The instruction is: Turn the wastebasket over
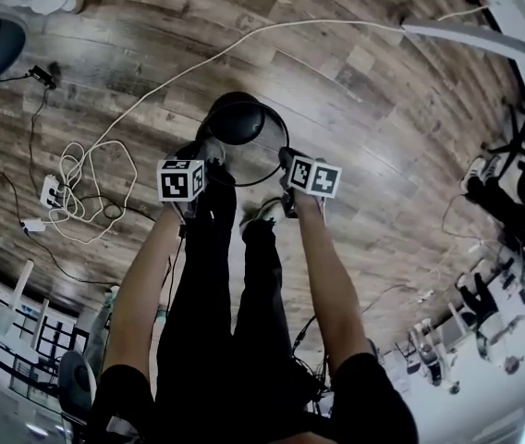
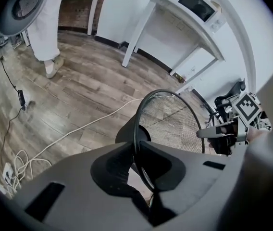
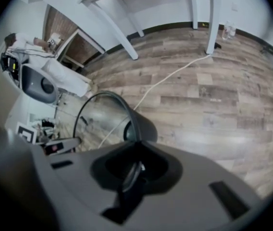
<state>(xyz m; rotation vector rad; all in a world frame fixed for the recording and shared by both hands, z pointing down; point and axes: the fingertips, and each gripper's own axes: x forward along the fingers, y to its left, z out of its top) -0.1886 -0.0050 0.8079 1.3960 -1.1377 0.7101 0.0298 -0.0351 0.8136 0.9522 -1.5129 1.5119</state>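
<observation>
One black mesh basket [image 1: 237, 118] sits over the floor [image 1: 383, 128] just ahead of the person's legs, tilted, its wire rim nearer the person and its dark solid base farther off. Floor planks show through its mesh wall. Whether its base touches the floor cannot be told.

Two grippers hold the basket. The left gripper [image 1: 209, 152] is clamped on the basket's rim at one side, the wire caught between its jaws. The right gripper [image 1: 286, 161] is clamped on the rim at the opposite side, in the same way. Each carries one marker cube.

The floor under the basket is brown wood plank. One long white cable [image 1: 272, 30] runs across it beyond the basket, and a loose coil of white cables [image 1: 82, 188] lies left of the basket. Beyond the basket stand white table legs [image 2: 134, 37] and a white table bearing one microwave [image 2: 196, 4]. One person in white [image 2: 47, 28] stands well beyond the basket.
</observation>
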